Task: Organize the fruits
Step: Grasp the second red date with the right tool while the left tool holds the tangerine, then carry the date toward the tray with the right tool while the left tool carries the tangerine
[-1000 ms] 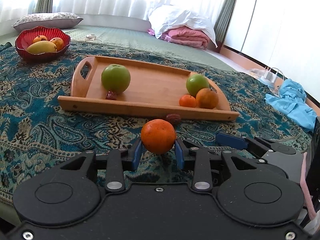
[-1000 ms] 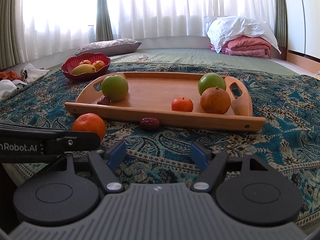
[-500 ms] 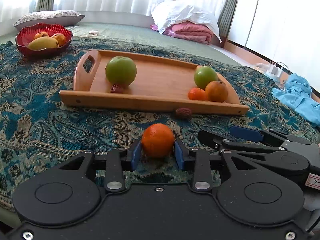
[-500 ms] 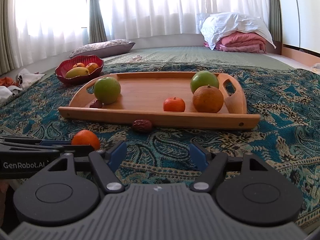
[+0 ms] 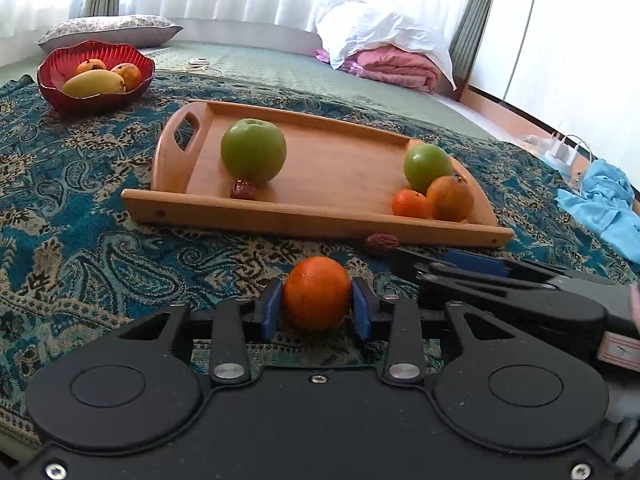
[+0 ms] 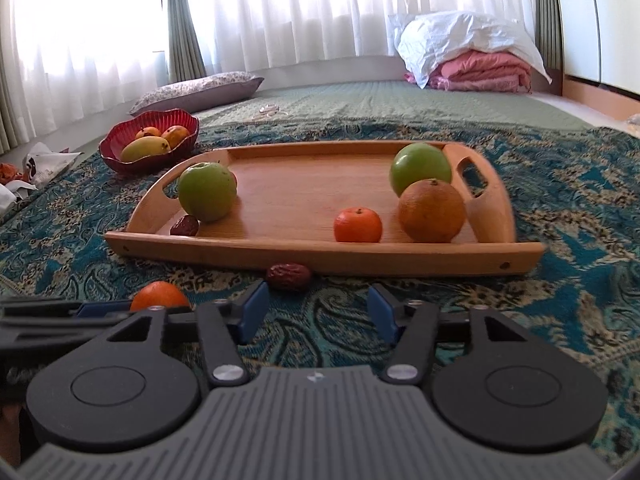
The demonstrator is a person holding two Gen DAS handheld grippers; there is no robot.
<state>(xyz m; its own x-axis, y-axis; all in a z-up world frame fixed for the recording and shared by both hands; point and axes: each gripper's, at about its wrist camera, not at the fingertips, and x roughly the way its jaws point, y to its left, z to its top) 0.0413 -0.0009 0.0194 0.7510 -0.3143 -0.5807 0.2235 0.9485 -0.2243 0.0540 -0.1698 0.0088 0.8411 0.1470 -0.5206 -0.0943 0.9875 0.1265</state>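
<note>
My left gripper (image 5: pixel 317 309) is shut on an orange (image 5: pixel 317 298), low over the patterned cloth in front of the wooden tray (image 5: pixel 304 222). The orange also shows in the right wrist view (image 6: pixel 159 296). The tray (image 6: pixel 320 254) holds two green apples (image 6: pixel 207 191) (image 6: pixel 420 168), a small tangerine (image 6: pixel 357 225), a dull orange (image 6: pixel 431 211) and a red date (image 6: pixel 185 225). Another date (image 6: pixel 289 276) lies on the cloth just in front of the tray. My right gripper (image 6: pixel 314 312) is open and empty, right behind that date.
A red bowl (image 5: pixel 96 94) with a mango and other fruit stands at the far left of the cloth. A pillow (image 6: pixel 200 92) and folded bedding (image 6: pixel 476 68) lie behind. Blue cloth (image 5: pixel 600 204) lies at the right.
Both grippers have moved forward toward the tray and lower. The loose date now lies just ahead of my right gripper's fingers. The left stays shut on the orange.
</note>
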